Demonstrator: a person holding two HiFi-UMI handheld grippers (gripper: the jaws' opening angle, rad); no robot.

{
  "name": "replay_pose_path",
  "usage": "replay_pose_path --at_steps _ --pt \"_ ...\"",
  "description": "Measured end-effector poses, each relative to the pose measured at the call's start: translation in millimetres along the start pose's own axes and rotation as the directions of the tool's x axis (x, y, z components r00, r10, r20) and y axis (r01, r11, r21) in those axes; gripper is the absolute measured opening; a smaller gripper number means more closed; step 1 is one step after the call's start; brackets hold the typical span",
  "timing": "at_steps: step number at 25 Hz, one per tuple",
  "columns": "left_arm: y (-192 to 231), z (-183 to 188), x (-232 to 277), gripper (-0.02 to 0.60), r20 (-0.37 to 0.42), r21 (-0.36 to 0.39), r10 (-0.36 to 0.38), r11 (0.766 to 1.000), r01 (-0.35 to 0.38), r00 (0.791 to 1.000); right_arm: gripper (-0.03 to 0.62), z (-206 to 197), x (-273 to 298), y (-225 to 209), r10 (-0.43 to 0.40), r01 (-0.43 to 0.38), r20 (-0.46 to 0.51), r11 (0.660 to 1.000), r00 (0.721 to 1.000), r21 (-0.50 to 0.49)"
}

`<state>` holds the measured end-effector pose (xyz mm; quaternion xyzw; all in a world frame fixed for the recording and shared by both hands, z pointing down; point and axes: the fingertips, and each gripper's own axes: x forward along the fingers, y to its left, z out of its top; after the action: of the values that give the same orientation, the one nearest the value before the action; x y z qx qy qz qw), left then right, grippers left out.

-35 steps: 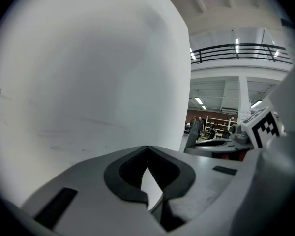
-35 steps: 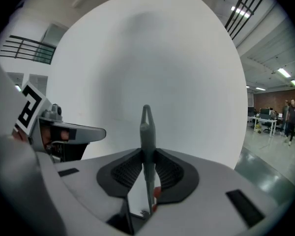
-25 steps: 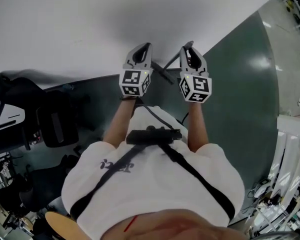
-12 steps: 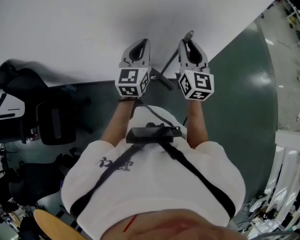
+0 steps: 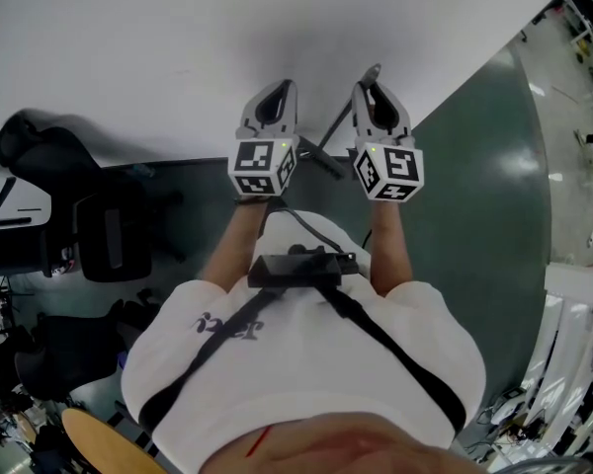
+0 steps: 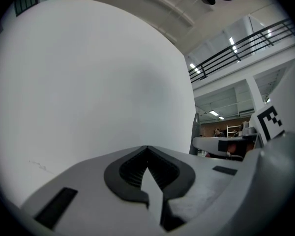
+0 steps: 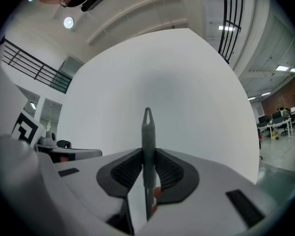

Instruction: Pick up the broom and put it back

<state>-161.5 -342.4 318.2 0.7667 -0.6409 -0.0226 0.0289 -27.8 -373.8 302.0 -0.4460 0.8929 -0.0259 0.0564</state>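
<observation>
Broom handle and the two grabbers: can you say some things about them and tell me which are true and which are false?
1. The right gripper is clamped on the broom handle. True.
2. The left gripper holds the broom handle too. False: its jaws are together with nothing between them.
3. The handle's tip ends in a small hanging loop that sticks up above the jaws. True.
4. Both grippers face a dark green wall. False: the wall in front of them is white, and it is the floor that is dark green.
</observation>
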Motion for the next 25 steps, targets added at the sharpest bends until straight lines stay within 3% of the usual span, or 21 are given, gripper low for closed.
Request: replay_pose_path --at_steps 8,15,21,25 --pt "16 -19 -8 0.011 -0.046 -0.026 0.041 0.999 -0.042 0.998 0.094 -30 6 17 0.059 -0.058 -0.068 0.998 0.996 0.011" --pt "42 -57 -23 0.011 -0.116 -0.06 0.091 0.993 -0.099 0.989 0.094 -85 19 41 0.114 -0.111 -0.167 0.994 0.979 0.027" --pt "70 -123 -43 0.011 -0.222 -0.101 0.151 0.979 -0.177 0.963 0.094 -169 21 60 0.157 -0.146 -0.323 0.988 0.933 0.058" --pt "89 -162 -53 0.011 -0.249 -0.098 0.19 0.971 -0.22 0.95 0.094 -223 24 70 0.167 -0.15 -0.41 0.986 0.897 0.075"
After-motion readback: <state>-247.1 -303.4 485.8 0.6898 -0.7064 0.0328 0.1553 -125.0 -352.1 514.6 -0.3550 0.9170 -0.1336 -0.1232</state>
